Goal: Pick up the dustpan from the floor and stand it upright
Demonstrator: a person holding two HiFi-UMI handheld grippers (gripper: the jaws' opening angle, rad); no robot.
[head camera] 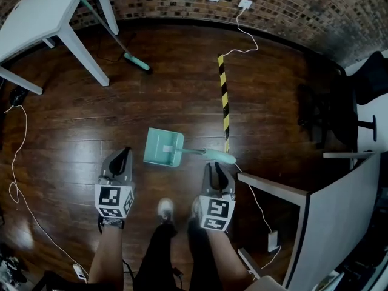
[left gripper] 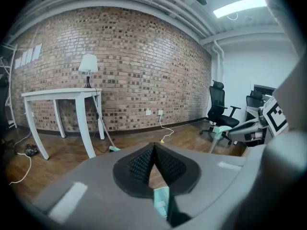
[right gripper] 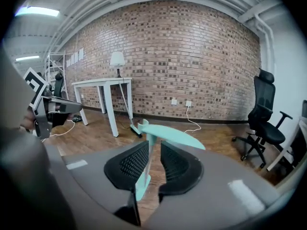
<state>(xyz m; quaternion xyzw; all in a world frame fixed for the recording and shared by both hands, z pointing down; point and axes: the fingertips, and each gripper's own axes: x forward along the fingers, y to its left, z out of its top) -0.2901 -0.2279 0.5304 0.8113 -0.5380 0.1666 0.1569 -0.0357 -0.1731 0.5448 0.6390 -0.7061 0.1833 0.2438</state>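
Grey left tongs (head camera: pixel 123 155) and right tongs (head camera: pixel 217 166) abreast, nose-down before teal dustpan (head camera: pixel 163 147).

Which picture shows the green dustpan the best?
The head view. It shows the whole dustpan from above, pan and handle, lying on the wood floor. The right gripper view shows only its handle and a thin strip between the jaws. The left gripper view shows just a small green bit below shut jaws.
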